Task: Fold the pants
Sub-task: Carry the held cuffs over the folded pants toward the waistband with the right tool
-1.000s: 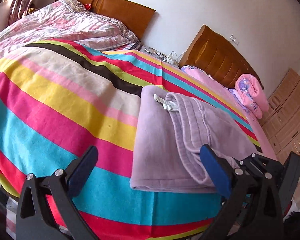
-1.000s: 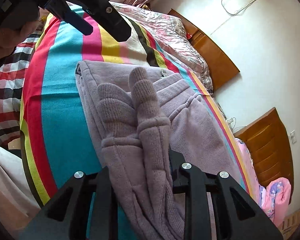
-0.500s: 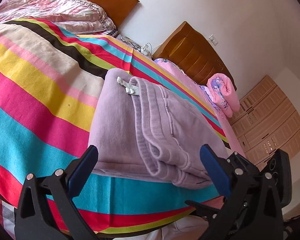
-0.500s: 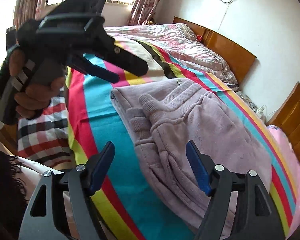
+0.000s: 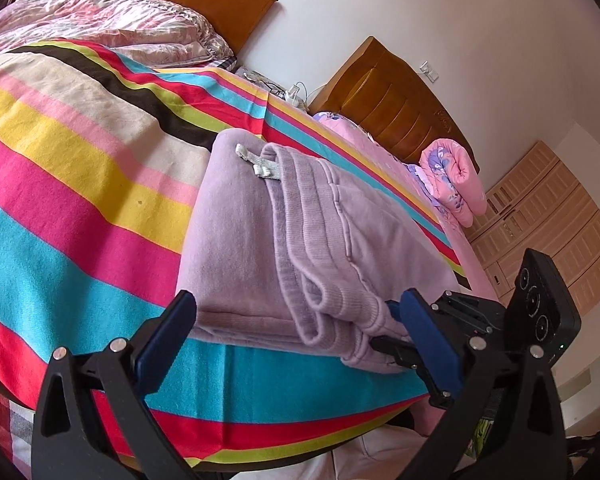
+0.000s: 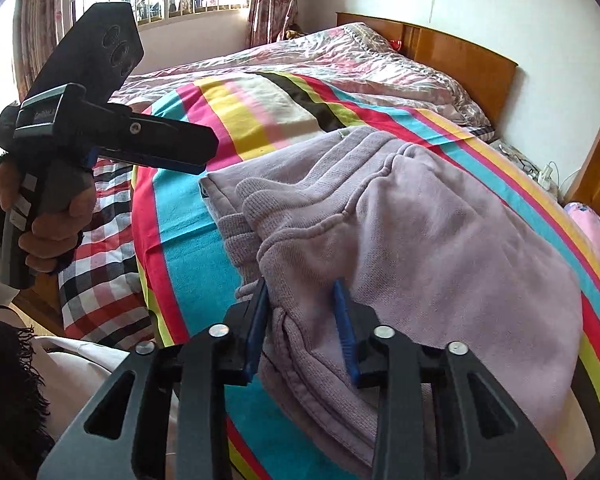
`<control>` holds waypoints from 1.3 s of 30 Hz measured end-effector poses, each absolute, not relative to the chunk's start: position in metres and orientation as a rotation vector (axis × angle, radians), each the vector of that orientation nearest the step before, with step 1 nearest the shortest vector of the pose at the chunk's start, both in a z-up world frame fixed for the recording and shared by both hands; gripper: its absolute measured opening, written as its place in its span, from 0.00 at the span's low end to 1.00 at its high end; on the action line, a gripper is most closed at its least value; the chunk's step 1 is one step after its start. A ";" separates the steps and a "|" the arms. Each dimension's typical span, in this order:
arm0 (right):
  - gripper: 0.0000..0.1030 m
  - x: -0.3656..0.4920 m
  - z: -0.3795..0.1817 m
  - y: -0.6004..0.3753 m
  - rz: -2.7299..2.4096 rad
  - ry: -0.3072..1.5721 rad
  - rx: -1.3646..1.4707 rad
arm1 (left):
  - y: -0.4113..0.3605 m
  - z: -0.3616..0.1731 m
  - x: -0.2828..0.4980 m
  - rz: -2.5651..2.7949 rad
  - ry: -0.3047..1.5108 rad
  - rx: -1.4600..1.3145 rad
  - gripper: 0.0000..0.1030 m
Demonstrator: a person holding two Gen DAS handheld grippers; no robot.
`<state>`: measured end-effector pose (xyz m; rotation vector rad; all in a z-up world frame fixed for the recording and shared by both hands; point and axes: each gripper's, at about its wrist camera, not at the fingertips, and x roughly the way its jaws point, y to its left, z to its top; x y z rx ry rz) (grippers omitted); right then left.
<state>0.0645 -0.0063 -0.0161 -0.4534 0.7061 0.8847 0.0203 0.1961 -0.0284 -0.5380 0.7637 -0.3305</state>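
The pants (image 5: 300,236), lilac and folded into a thick stack, are laid on the striped blanket (image 5: 80,184) near its front edge, waistband turned toward the headboard (image 5: 220,4). The right gripper (image 6: 302,324) is found at the near corner of the pants, its blue pads set on either side of a bunched fold of the fabric; the jaws are nearly together and clamped on that fold. The left gripper (image 5: 300,340) is held above the front edge of the blanket, in front of the pants, jaws wide apart and nothing between them. A rolled pink quilt (image 5: 456,180) is noted beyond the pants.
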 end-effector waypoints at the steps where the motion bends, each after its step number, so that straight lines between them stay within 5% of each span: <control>1: 0.13 0.061 -0.013 -0.005 0.878 0.680 -0.477 | 0.197 -0.027 0.020 -0.328 0.760 -0.540 0.98; 8: 0.10 0.037 0.037 -0.010 0.832 0.502 -0.539 | 0.208 -0.015 0.012 -0.306 0.712 -0.545 0.98; 13: 0.11 0.031 -0.022 0.003 0.843 0.618 -0.647 | 0.207 -0.019 0.014 -0.299 0.723 -0.551 0.98; 17: 0.26 0.031 -0.027 0.001 0.863 0.610 -0.606 | 0.204 -0.022 0.015 -0.296 0.736 -0.546 0.98; 18: 0.39 0.029 -0.024 0.000 0.874 0.605 -0.609 | 0.204 -0.022 0.015 -0.297 0.736 -0.545 0.98; 20: 0.51 0.021 -0.023 0.002 0.881 0.569 -0.646 | 0.203 -0.022 0.016 -0.300 0.736 -0.546 0.98; 29: 0.36 -0.001 -0.071 0.030 0.658 0.328 -1.161 | 0.199 -0.023 0.012 -0.358 0.750 -0.568 0.98; 32: 0.16 -0.002 -0.056 0.024 0.650 0.285 -1.095 | 0.197 -0.022 0.011 -0.406 0.770 -0.594 0.98; 39: 0.14 0.006 -0.014 0.006 0.597 0.203 -0.917 | 0.185 -0.012 0.033 -0.668 0.846 -0.795 0.98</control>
